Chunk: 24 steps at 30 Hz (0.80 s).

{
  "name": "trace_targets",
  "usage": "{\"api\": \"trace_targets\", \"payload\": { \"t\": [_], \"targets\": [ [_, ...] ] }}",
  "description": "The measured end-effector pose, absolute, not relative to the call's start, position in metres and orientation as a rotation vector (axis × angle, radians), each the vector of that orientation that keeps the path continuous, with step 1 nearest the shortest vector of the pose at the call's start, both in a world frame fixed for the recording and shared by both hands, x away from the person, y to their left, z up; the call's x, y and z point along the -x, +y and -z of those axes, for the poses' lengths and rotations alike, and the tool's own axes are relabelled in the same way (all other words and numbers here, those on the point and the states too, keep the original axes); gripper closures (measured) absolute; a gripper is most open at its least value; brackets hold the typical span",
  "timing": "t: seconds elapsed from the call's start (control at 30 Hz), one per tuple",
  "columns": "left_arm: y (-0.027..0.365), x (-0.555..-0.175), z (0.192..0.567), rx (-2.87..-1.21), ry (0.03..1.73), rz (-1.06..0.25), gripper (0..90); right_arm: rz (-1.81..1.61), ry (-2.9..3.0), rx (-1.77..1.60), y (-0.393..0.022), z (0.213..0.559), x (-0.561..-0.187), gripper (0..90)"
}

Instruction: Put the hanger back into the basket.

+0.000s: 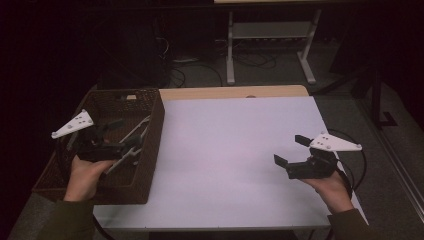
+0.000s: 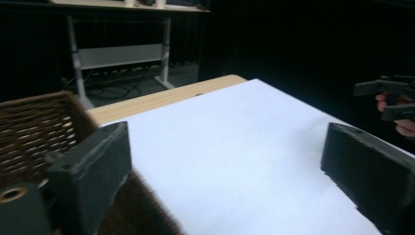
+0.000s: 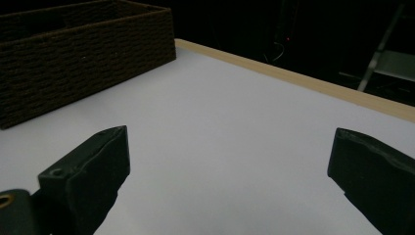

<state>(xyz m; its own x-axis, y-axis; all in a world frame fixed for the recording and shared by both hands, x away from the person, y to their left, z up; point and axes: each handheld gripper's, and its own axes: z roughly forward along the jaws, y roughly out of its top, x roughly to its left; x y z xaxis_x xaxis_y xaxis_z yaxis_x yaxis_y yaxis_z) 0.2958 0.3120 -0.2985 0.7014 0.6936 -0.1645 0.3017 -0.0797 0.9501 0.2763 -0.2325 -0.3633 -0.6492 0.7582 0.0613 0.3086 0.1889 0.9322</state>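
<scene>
Two black jaws of the left gripper (image 1: 116, 134) are spread wide above a dark brown woven rectangular basket (image 1: 150, 145) holding pale rods (image 1: 131, 142). Well apart, the right gripper (image 1: 291, 150) is held wide over the white-covered table (image 1: 225, 150), nothing between.
</scene>
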Motion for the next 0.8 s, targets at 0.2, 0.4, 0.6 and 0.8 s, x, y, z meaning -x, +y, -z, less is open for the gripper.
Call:
{"api": "trace_targets", "payload": {
  "t": [0.2, 0.4, 0.6, 0.8],
  "targets": [
    [0.289, -0.296, 0.307, -1.668, 0.774, -0.362, 1.4, -1.495, 2.046, -0.968, -0.23, 0.354, -0.28, 0.4],
    [0.275, -0.296, 0.316, -1.65, 0.754, -0.356, 1.3, -1.54, 2.02, -0.962, -0.232, 0.346, -0.282, 0.4],
    [0.267, -0.295, 0.32, -1.632, 0.732, -0.37, 1.4, -1.597, 1.985, -0.953, -0.233, 0.336, -0.283, 0.0],
    [0.265, -0.294, 0.324, -1.628, 0.718, -0.369, 1.4, -1.637, 1.963, -0.925, -0.232, 0.327, -0.283, 0.0]
  ]
}}
